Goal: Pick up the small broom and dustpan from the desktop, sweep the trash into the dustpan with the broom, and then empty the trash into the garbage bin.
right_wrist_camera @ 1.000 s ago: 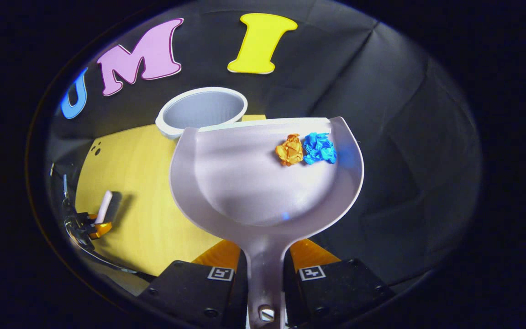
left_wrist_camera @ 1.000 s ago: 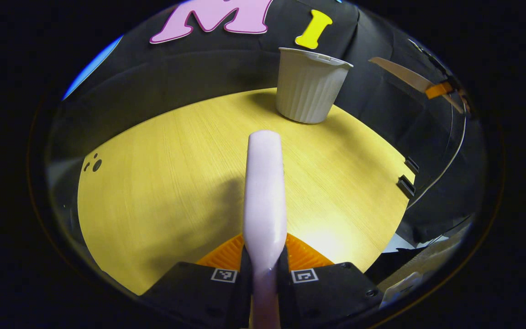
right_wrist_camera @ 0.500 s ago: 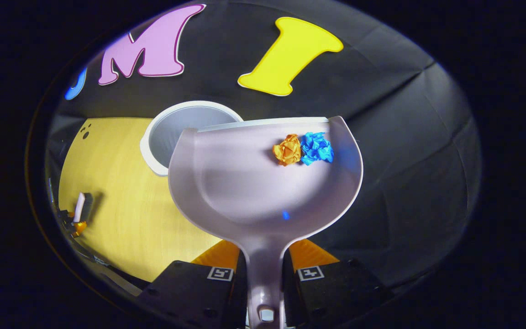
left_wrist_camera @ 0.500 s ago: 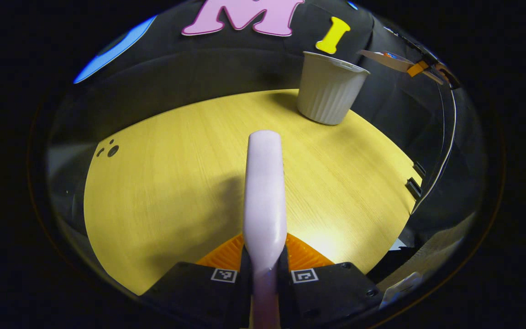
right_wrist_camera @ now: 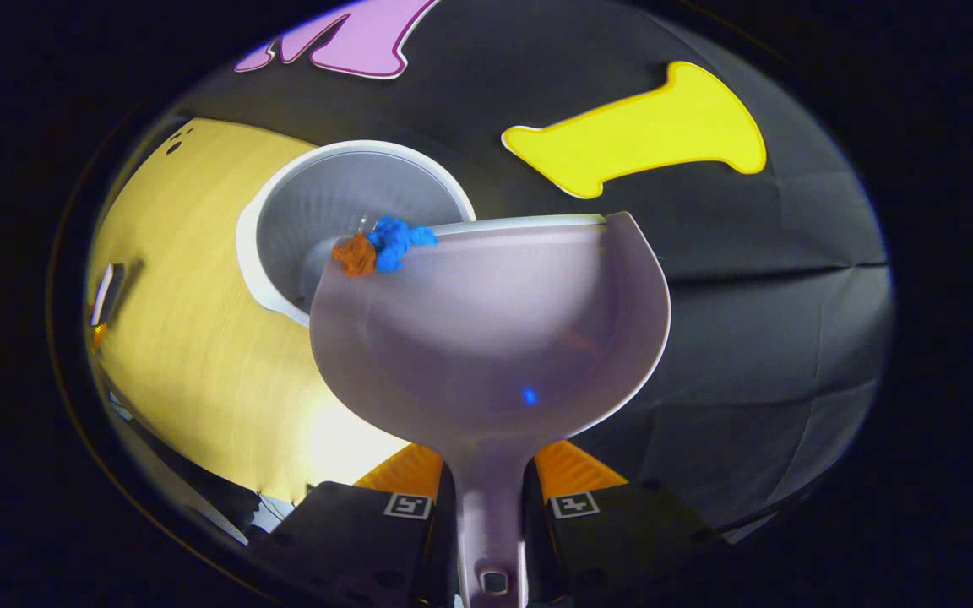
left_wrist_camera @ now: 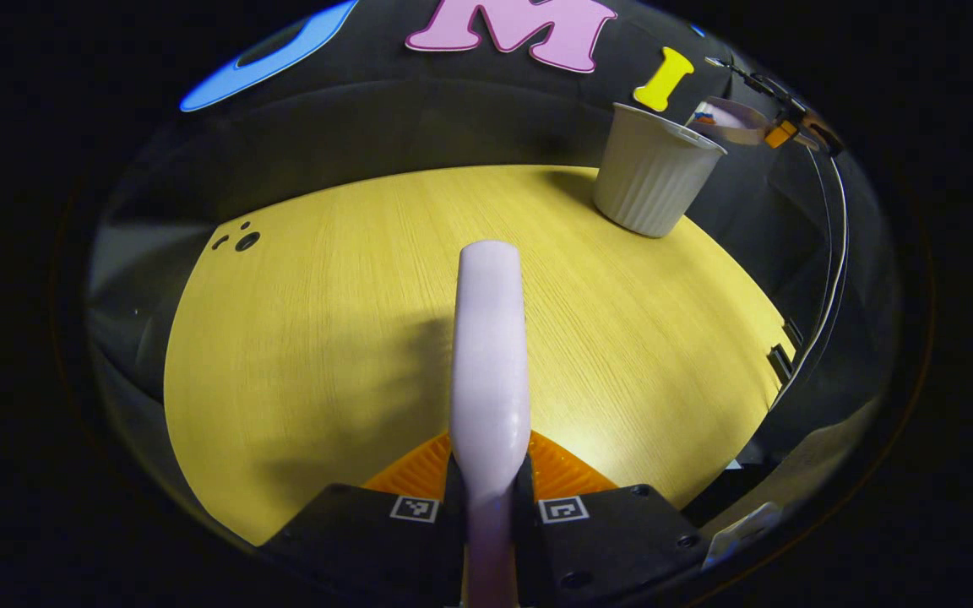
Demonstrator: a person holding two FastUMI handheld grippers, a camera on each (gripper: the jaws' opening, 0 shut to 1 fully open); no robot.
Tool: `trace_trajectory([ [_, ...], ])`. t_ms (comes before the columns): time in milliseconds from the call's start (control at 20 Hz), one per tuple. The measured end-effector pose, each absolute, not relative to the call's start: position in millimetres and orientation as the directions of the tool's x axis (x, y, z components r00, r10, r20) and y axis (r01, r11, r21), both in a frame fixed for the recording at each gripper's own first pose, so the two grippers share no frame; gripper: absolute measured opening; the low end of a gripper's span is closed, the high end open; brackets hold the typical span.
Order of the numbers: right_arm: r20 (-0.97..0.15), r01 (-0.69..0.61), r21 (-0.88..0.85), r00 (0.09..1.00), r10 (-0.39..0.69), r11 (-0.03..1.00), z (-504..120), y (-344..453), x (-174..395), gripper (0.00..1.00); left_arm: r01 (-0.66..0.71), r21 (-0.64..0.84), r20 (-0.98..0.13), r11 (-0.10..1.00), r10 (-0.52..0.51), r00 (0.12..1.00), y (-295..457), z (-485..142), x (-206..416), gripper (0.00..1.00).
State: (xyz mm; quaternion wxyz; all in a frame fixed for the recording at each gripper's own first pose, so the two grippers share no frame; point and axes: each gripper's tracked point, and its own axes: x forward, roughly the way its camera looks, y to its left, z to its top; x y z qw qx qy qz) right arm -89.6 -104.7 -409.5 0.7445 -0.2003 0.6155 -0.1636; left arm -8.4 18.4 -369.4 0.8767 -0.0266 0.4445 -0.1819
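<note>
Right gripper [right_wrist_camera: 491, 507] closed on the dustpan [right_wrist_camera: 495, 338] handle, both fingers pressing its sides; pan held up off the table [right_wrist_camera: 191, 338] and tipped toward its left front corner, which overhangs the rim of the garbage bin [right_wrist_camera: 317, 203]. Two crumpled paper balls, one orange [right_wrist_camera: 355, 255] and one blue [right_wrist_camera: 394, 241], touching each other, sit right at that corner, at the pan's lip above the bin's open mouth. Bin stands upright near the far edge of the table, just in front of the black cloth wall. Left gripper [left_wrist_camera: 491, 498] clamped on the broom [left_wrist_camera: 491, 355] handle, which runs straight forward between its fingers, above the wooden table [left_wrist_camera: 326, 295]; bristles hidden. From the left gripper view the bin [left_wrist_camera: 654, 173] is far right on the table, with the dustpan [left_wrist_camera: 727, 118] tilted over its rim. Small dark holes [left_wrist_camera: 241, 241] in the tabletop near its far left edge.
</note>
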Motion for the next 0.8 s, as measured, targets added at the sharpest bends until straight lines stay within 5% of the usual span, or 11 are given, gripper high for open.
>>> trace_trajectory([
  [800,-0.86,0.007,-0.459,0.248,-0.446,0.888,-418,-98,-80,0.36,0.274,-0.197,-0.773,0.941,-0.321,0.547,13,-369,0,0.29],
])
